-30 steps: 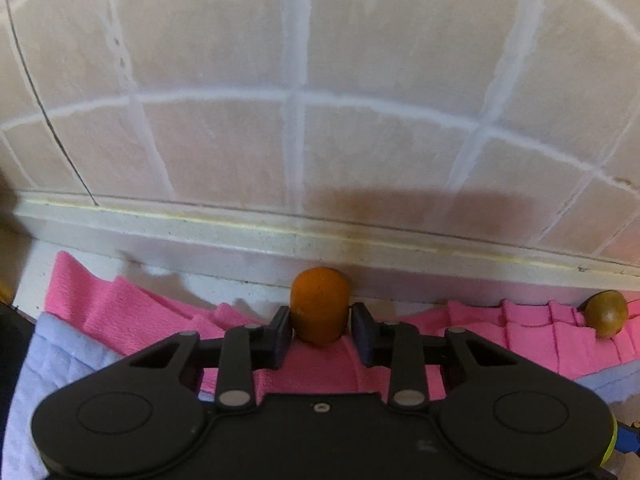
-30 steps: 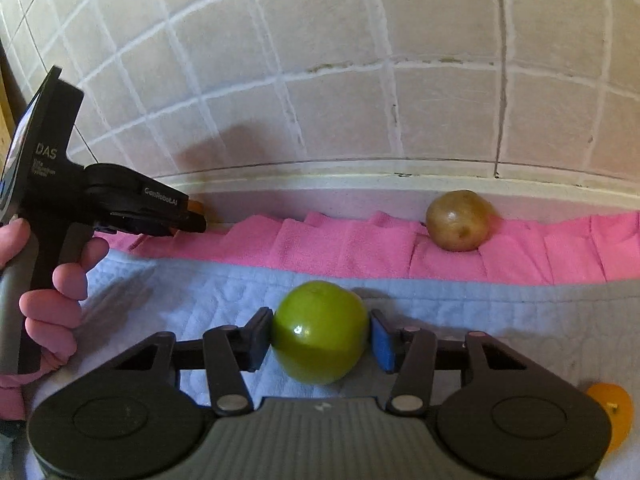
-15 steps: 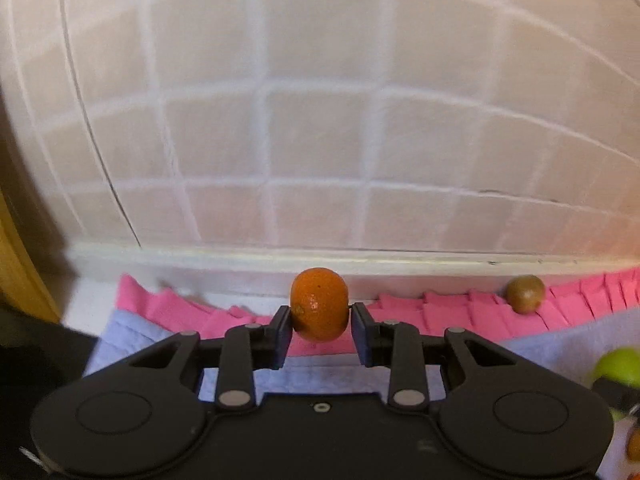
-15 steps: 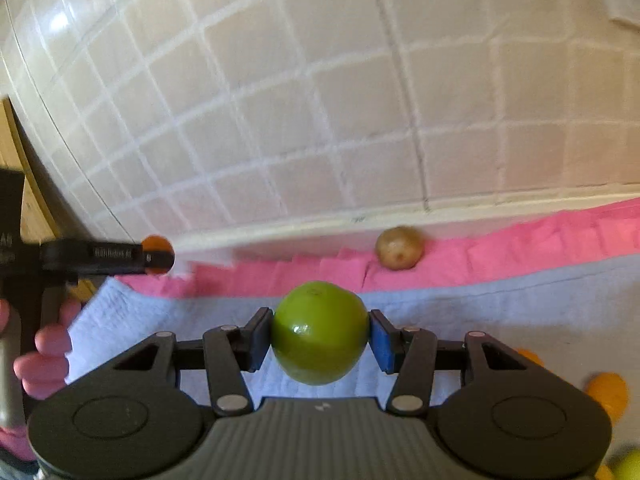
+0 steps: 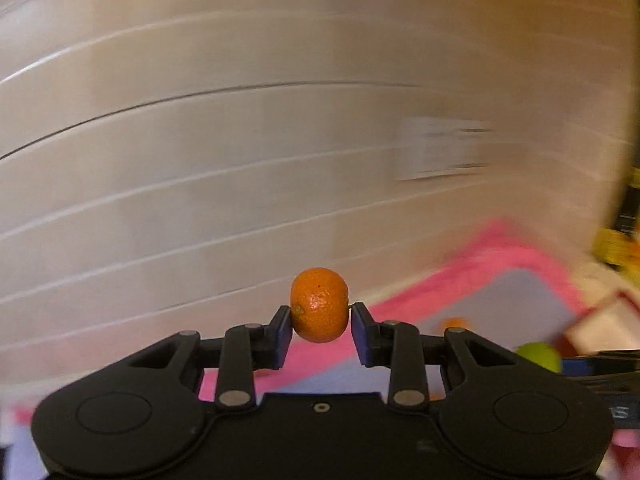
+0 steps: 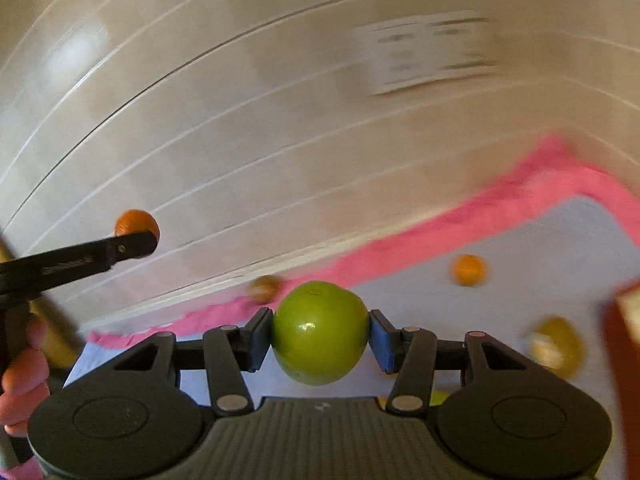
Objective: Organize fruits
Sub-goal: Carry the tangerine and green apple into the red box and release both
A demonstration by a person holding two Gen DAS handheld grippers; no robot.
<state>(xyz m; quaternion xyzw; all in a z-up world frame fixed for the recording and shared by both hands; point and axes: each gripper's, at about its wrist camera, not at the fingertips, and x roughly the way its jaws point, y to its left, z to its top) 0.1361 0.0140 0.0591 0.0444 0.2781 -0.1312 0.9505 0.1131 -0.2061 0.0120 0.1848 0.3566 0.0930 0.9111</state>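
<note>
Tongs on my left (image 5: 319, 329) are clamped on a small orange fruit (image 5: 319, 304), its sides pinched between the blue pads, held up in the air in front of the tiled wall (image 5: 240, 140). To its right, my other tongs (image 6: 320, 336) grip a green apple (image 6: 320, 332) the same way, lifted above the pale quilted mat (image 6: 540, 248) with its pink cloth border (image 6: 440, 236) on the worktop. On that mat lie more fruit: a brownish one (image 6: 264, 288) at the wall edge, another orange one (image 6: 468, 270) further right, and a yellowish one (image 6: 556, 346), too blurred to name. I judge both fruits are mid-carry, the picking-up done and the putting-down not yet begun. At far right a reddish box edge (image 6: 624, 340) shows, perhaps the destination; I cannot tell. Next I need a steady approach and a low release so neither fruit rolls.
</note>
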